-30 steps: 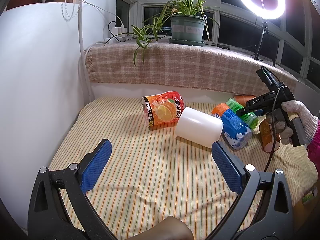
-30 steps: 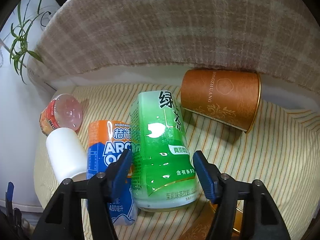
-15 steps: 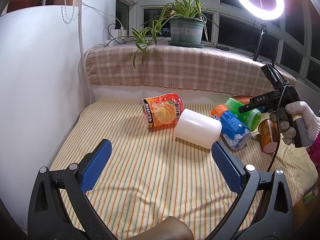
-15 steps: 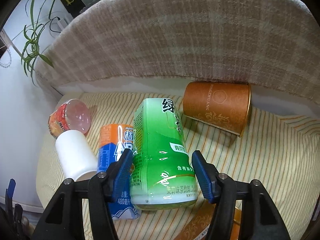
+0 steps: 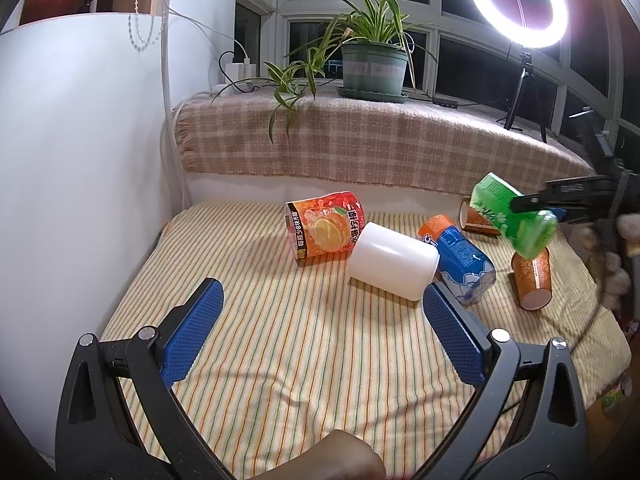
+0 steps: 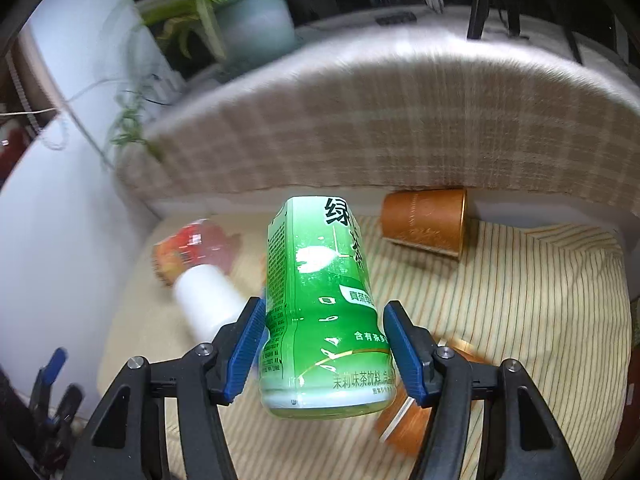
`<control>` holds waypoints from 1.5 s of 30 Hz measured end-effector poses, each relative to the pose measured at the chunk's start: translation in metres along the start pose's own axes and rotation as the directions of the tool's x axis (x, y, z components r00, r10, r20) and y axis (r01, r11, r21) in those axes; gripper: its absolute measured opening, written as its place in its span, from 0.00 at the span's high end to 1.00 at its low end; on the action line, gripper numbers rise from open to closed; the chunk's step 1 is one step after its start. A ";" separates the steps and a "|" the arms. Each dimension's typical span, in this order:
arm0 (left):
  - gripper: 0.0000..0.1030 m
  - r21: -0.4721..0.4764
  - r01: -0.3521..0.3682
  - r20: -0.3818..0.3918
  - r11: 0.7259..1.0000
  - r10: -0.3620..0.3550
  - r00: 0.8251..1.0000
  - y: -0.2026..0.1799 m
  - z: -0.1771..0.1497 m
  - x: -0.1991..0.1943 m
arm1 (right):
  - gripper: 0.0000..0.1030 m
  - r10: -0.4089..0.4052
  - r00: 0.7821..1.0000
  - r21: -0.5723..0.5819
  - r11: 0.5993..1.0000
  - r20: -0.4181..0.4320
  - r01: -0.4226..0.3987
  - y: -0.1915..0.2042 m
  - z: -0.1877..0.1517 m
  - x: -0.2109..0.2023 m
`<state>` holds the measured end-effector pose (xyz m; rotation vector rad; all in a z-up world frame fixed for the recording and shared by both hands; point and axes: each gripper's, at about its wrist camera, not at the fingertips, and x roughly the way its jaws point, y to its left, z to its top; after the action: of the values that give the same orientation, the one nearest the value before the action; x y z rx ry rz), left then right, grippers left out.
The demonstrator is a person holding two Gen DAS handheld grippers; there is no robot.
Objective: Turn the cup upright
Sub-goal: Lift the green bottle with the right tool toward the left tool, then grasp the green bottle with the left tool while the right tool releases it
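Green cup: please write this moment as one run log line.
right gripper: shut on green cup | cup: lifted off striped cloth, tilted | left gripper: open, empty | white cup: lying

The left gripper sits low in the lower half of its own view, its two blue-padded fingers spread wide apart with nothing between them. A bare bit of the person's hand shows at the bottom centre of that frame, behind the black frame arms. The right gripper has its blue pads pressed against both sides of the green cup, lower centre of its view, and carries it tilted clear of the surface. From the left wrist camera, the right gripper appears at the right edge, held by a blurred, light-gloved hand.
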<state>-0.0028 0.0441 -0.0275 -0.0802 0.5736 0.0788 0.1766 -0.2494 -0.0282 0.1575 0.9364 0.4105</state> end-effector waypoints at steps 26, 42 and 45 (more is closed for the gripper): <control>0.01 -0.102 0.237 -0.191 0.966 -0.253 0.948 -0.025 -0.006 0.026 | 0.36 0.060 0.998 0.217 0.974 0.003 -0.059 0.031 -0.148 0.002; 0.07 -0.320 0.422 -0.371 0.848 -0.522 0.768 -0.057 -0.019 0.069 | 0.25 -0.033 0.996 0.152 0.988 0.085 0.020 0.016 -0.159 -0.050; 0.08 -0.357 0.433 -0.391 0.828 -0.554 0.736 -0.068 -0.023 0.077 | 0.25 -0.058 0.993 0.162 0.986 0.098 0.042 0.009 -0.164 -0.061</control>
<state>0.0556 -0.0222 -0.0850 -0.5071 1.0264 -0.4158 0.0097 -0.2735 -0.0766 0.2978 0.8701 0.2779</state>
